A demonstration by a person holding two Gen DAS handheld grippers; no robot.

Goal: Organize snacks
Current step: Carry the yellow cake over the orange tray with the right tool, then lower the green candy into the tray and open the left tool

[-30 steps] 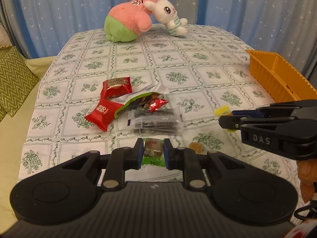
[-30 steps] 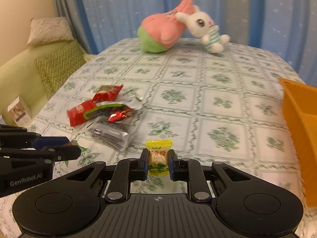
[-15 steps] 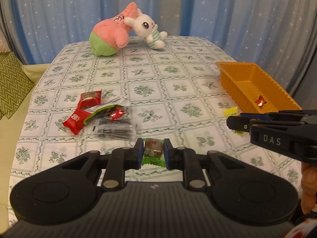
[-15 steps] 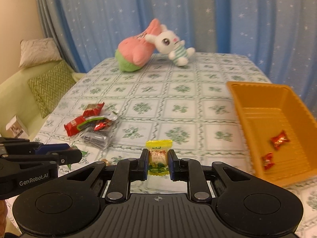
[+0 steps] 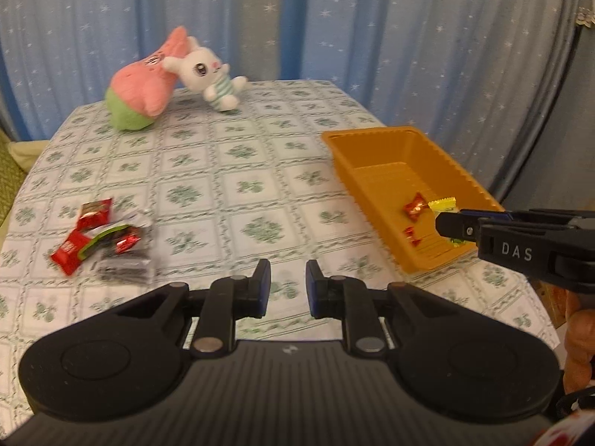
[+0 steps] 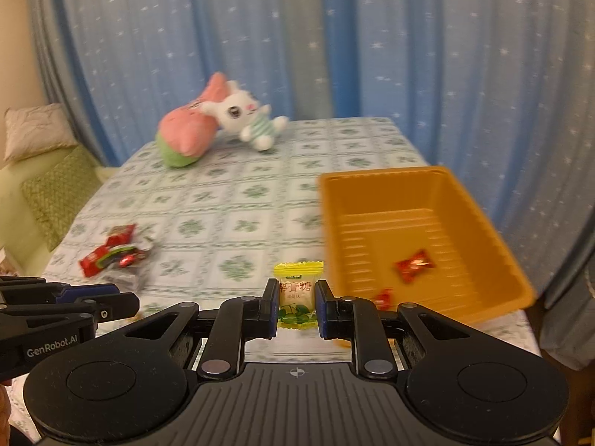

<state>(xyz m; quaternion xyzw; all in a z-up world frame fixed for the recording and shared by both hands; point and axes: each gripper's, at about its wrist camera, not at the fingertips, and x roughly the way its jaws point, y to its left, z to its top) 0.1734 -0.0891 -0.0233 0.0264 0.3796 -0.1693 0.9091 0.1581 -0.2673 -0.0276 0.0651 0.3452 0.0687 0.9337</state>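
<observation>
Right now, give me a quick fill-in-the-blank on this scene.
1. The right gripper is shut on a ____ candy.
2. The tray is ____ in colour.
3. ____ red candies lie in the tray.
4. The white rabbit leans on a ____ plush.
Missing words: yellow; orange; Two; pink.

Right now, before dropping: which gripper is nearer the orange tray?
Right. The right gripper, holding a yellow candy, is at the near end of the orange tray; the left gripper hangs over the tablecloth.
</observation>
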